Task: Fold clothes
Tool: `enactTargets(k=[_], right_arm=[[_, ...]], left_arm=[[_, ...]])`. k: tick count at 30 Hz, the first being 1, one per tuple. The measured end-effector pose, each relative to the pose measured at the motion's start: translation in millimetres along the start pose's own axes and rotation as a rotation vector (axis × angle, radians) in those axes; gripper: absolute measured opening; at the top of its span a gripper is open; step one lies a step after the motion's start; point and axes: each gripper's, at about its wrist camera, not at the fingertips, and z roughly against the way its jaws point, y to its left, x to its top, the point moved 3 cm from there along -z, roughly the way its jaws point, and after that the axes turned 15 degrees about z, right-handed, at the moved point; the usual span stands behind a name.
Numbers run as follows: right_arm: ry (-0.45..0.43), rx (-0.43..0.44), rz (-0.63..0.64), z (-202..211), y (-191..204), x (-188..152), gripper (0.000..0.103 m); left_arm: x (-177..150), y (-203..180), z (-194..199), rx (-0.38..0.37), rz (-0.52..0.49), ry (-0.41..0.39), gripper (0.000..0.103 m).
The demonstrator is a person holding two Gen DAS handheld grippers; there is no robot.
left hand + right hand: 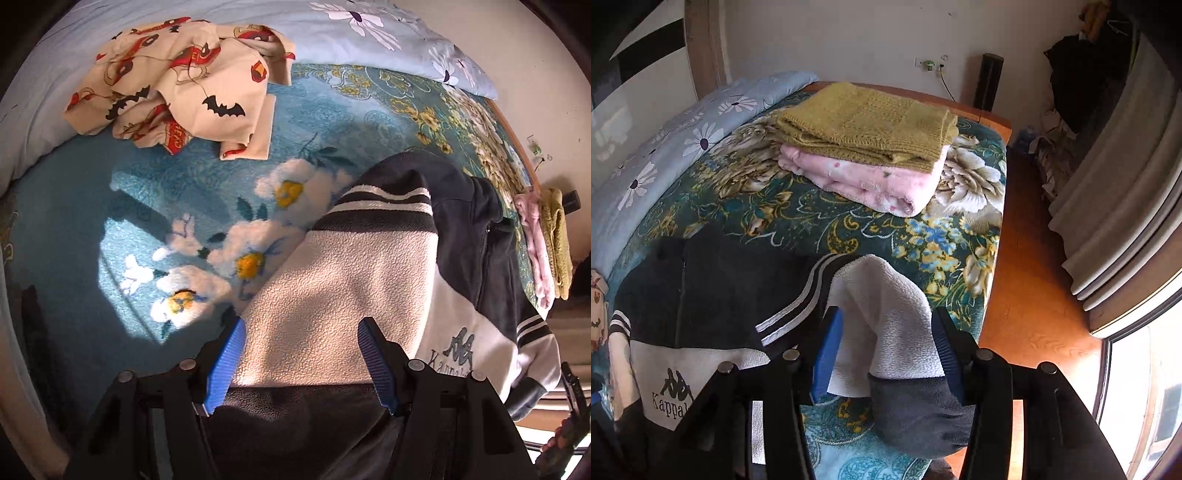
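Spreading across the teal floral blanket [92,229], the fleece jacket [332,280] leaves open room leftward. Left gripper [301,363] gapes wide over 1 sleeve; right gripper [886,354] gapes around the other sleeve [886,325] near the bed's edge.

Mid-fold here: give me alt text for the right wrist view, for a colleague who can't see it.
The right gripper, jaws open, straddles a white fleece sleeve with a dark cuff of a black-and-white Kappa jacket lying on a floral bedspread. Farther back, a folded olive knit sits on a folded pink blanket.
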Motion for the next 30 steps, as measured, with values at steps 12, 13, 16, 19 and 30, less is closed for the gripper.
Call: enactTargets(k=[12, 13, 16, 19, 30], right_arm=[[0.095, 0.229, 0.110, 1.7, 111.9, -88.4, 0.060], [0.103, 0.237, 0.110, 1.1, 114.2, -92.2, 0.060], [0.106, 0.241, 0.115, 3.7, 116.3, -96.1, 0.060], [0.097, 0.238, 0.104, 6.7, 112.3, -94.5, 0.060], [0.141, 0.237, 0.031, 2.0, 93.8, -108.9, 0.060]], left_arm=[[-18.6, 23.0, -28.4, 0.142, -0.020, 0.035, 0.069], [-20.2, 23.9, -28.4, 0.134, -0.017, 0.041, 0.064], [-23.3, 23.0, -27.0, 0.103, -0.011, 0.056, 0.026], [-19.8, 16.0, -15.0, 0.125, -0.031, 0.002, 0.008], [130.4, 25.6, 51.1, 0.394, -0.046, -0.389, 0.008]])
